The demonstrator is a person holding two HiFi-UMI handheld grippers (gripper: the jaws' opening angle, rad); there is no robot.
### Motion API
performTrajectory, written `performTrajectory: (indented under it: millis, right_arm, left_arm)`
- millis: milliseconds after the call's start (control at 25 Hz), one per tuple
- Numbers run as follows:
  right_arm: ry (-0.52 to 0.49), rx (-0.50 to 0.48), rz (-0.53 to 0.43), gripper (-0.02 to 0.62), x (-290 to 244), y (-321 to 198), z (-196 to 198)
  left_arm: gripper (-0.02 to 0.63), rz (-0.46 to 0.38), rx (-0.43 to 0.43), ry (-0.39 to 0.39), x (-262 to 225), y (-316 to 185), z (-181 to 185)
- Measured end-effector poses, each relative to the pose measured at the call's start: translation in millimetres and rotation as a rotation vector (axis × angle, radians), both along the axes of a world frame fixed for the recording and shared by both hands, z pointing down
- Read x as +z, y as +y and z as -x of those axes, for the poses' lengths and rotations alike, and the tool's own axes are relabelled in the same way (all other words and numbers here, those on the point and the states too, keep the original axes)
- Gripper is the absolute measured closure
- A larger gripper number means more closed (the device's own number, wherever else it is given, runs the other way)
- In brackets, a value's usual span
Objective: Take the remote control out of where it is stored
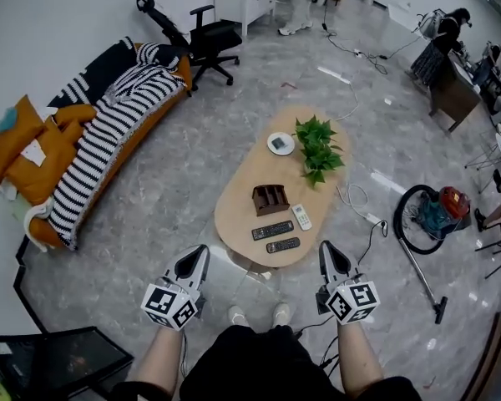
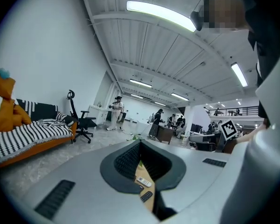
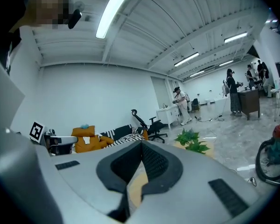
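Before you, the bench (image 1: 238, 211) looks like smooth pale wood, the holder (image 1: 270, 199) darker wood, the white remote (image 1: 301, 216) smooth plastic; the floor (image 1: 175, 190) is glossy grey stone, the blanket (image 1: 108, 132) striped cloth.

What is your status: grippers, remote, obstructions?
Left gripper, right gripper shut, empty, off the table. White remote, two black remotes lie out by brown holder. Nothing in the way.

Oval table (image 1: 238, 203): brown holder (image 1: 270, 199), white remote (image 1: 301, 216), two black remotes (image 1: 272, 230), plant (image 1: 319, 149), dish (image 1: 280, 144)
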State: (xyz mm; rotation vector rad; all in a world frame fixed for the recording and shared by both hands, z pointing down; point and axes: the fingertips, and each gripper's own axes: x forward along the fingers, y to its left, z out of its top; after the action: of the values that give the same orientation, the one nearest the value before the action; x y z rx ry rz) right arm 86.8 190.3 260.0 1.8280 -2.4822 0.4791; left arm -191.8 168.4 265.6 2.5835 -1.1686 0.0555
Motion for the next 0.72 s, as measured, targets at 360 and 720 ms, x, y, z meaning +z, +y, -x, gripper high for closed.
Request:
performTrajectory:
  millis: [360,720]
  right_arm:
    - [-0.023,-0.005,-0.042,0.588,-23.8,13.2,-34.3]
    - [-0.045,-0.02,-0.039,0.588,-30.8,19.1,-53.6]
  left_arm:
    - [0.598,-0.052,-0.013,0.003,-24.6,11.4,-38.1]
    - [0.598,-0.096,-0.019,0.036,-43.2,17.8,-63.4]
